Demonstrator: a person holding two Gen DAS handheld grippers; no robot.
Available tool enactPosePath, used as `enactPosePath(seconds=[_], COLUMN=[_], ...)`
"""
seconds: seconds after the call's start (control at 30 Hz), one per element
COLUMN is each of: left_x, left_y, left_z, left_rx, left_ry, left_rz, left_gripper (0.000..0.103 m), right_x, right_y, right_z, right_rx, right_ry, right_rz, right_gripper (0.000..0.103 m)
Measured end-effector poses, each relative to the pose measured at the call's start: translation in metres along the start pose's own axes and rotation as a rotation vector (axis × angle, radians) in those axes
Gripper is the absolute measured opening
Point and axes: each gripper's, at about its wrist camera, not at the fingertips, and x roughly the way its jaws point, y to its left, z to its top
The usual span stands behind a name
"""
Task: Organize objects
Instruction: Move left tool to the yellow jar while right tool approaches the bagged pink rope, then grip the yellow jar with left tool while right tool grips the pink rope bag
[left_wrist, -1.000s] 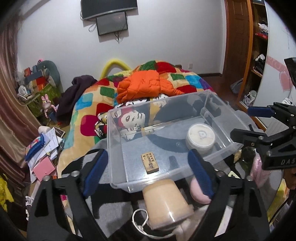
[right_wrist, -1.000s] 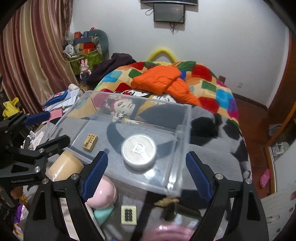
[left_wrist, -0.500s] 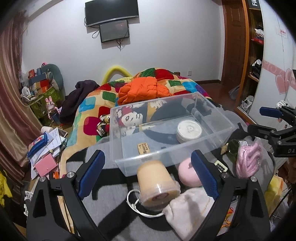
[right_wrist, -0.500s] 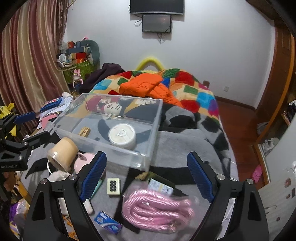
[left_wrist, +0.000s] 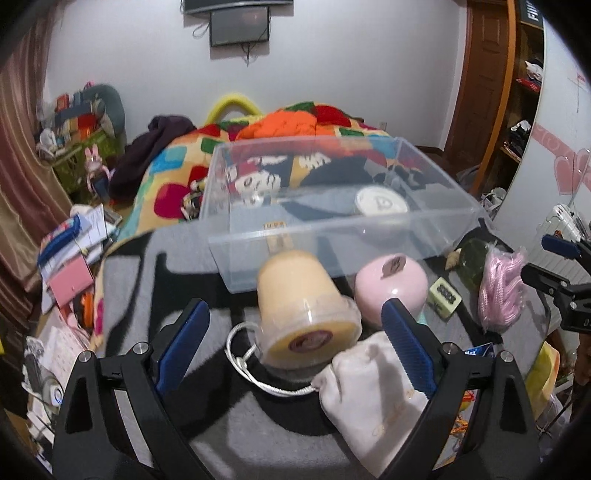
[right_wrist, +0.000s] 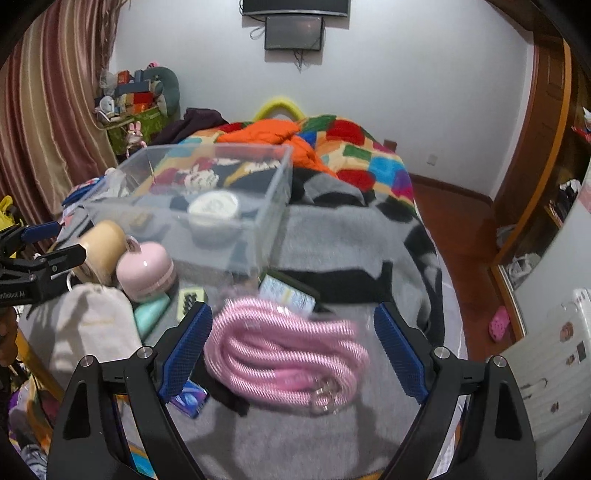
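1. The left wrist view looks forward and down between its fingers, close over a tan jar (left_wrist: 306, 314).
2. The right wrist view faces likewise, close over a pink rope (right_wrist: 284, 350).
3. Both views share the clear bin (left_wrist: 332, 225) (right_wrist: 192, 225).

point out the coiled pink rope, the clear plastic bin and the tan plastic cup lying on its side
coiled pink rope (right_wrist: 284, 347), right wrist view, middle of the coil
clear plastic bin (left_wrist: 332, 240), left wrist view, near front wall
tan plastic cup lying on its side (left_wrist: 295, 284), left wrist view, its side wall
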Motion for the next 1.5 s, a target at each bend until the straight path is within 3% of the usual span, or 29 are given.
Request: enactPosePath(seconds=[0.33, 0.7, 0.83, 0.9, 1.0, 1.2, 1.5], left_x=[0.018, 0.028, 0.023, 0.019, 0.015, 0.008, 0.0], left_y=[-0.002, -0.006, -0.004, -0.003, 0.0, 0.003, 0.014], left_z=[-0.013, -0.017, -0.019, -0.02, -0.019, -0.018, -0.024], left_rx=[-0.038, -0.056, -0.042, -0.037, -0.023, -0.001, -0.022], left_ry=[0.045, 0.053, 0.033, 0.03, 0.021, 0.006, -0.002], left_rz=[-0.009, 0.013, 0.033, 0.022, 0.024, 0.044, 0.045], left_gripper=[0.095, 0.095, 0.091, 0.079, 0.073, 0.07, 0.07], right_x=[0.009, 0.028, 0.031, 0.031, 0.028, 0.025, 0.047], right_y=[-0.015, -0.006, -0.009, -0.007, -0.001, 0.009, -0.001], right_z=[-0.032, -0.065, -0.058, -0.055, -0.049, -0.031, -0.008], right_rx=[0.017, -0.083, -0.087, -0.113, -0.166, -0.227, -0.195], right_ry=[0.072, 0.149, 0.137, 0.133, 0.113, 0.079, 0.123], right_rz=[0.033, -0.059, -0.086, -0.099, -0.134, -0.123, -0.033], right_gripper=[0.088, 0.088, 0.088, 0.088, 0.088, 0.088, 0.089])
